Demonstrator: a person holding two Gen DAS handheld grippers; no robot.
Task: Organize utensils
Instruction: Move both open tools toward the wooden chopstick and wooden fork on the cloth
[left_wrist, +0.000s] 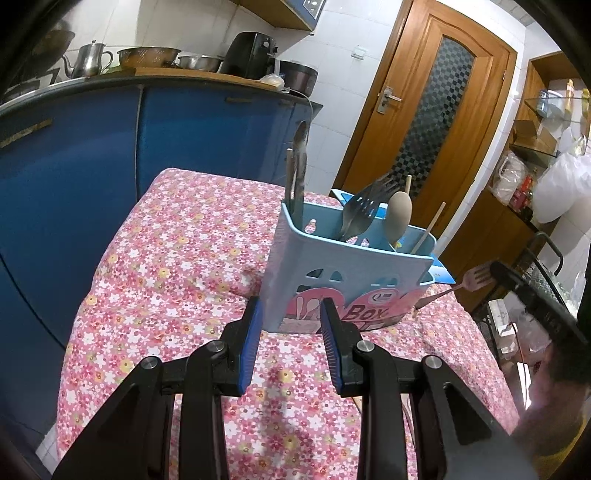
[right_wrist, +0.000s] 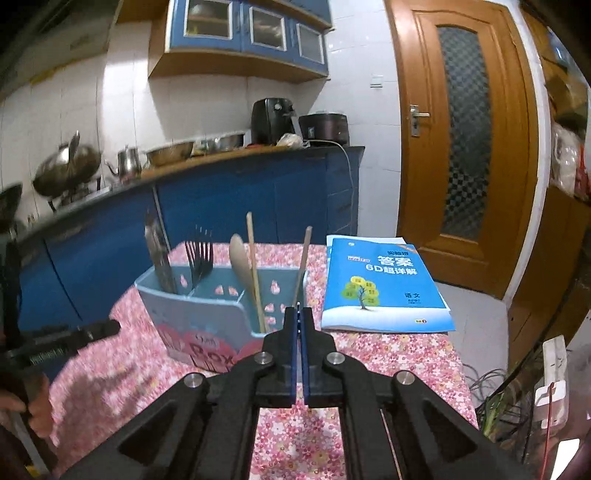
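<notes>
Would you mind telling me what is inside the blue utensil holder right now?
Inside the blue utensil holder stand dark-handled cutlery, a fork, a pale spoon and two wooden sticks. Its walls hide their lower ends.

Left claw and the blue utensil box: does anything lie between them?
Nothing. The left wrist view shows only bare floral tablecloth between the open left claw and the utensil box.

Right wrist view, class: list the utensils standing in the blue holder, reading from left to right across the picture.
Dark metal utensil → fork → spoon → chopstick → second chopstick, all in the holder.
</notes>
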